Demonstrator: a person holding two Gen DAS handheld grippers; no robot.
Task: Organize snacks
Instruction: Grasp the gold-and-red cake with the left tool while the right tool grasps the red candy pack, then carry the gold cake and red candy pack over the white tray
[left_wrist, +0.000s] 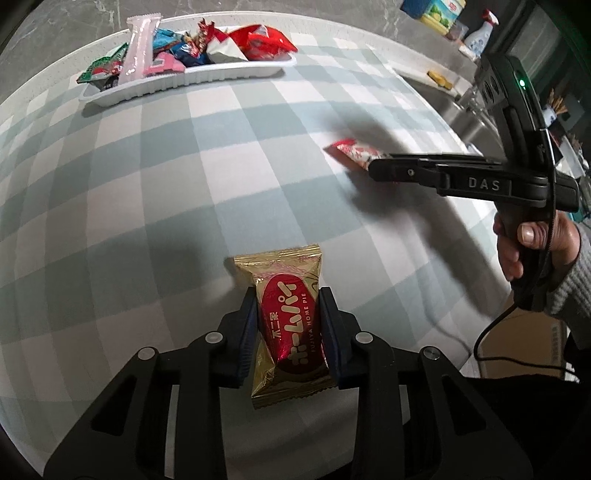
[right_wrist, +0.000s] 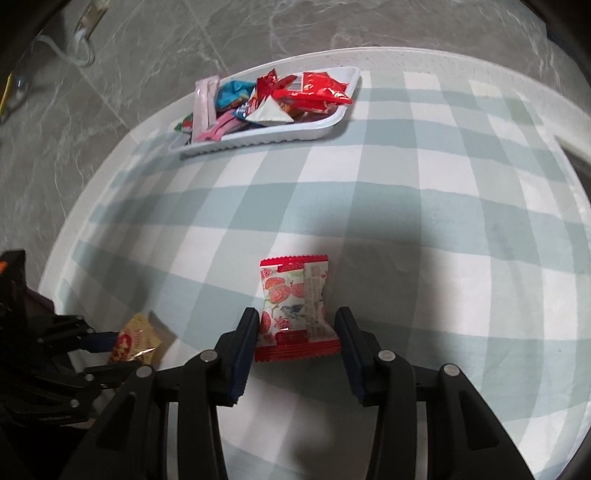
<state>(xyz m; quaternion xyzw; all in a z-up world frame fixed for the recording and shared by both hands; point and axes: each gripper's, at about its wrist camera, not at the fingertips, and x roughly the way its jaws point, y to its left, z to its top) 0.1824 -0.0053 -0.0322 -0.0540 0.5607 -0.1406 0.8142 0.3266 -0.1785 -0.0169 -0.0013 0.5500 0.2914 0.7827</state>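
Observation:
A gold packet with a red oval label (left_wrist: 288, 325) lies on the checked tablecloth. My left gripper (left_wrist: 289, 295) is shut on it, both blue pads pressing its sides; the same packet (right_wrist: 135, 338) shows at the lower left of the right wrist view. A red and white packet (right_wrist: 293, 295) lies flat between the fingers of my right gripper (right_wrist: 297, 317), whose pads meet the packet's lower edges. From the left wrist view, the right gripper (left_wrist: 376, 168) reaches in from the right over this packet (left_wrist: 351, 149). A white tray (left_wrist: 192, 79) at the far edge holds several snack packets.
The tray (right_wrist: 280, 136) sits near the table's far rim, with grey marbled floor beyond. A sink (left_wrist: 461, 110), a yellow sponge (left_wrist: 439, 79) and a spray bottle (left_wrist: 480, 33) lie to the right. A hand (left_wrist: 524, 240) grips the right gripper's handle, a cable trailing below.

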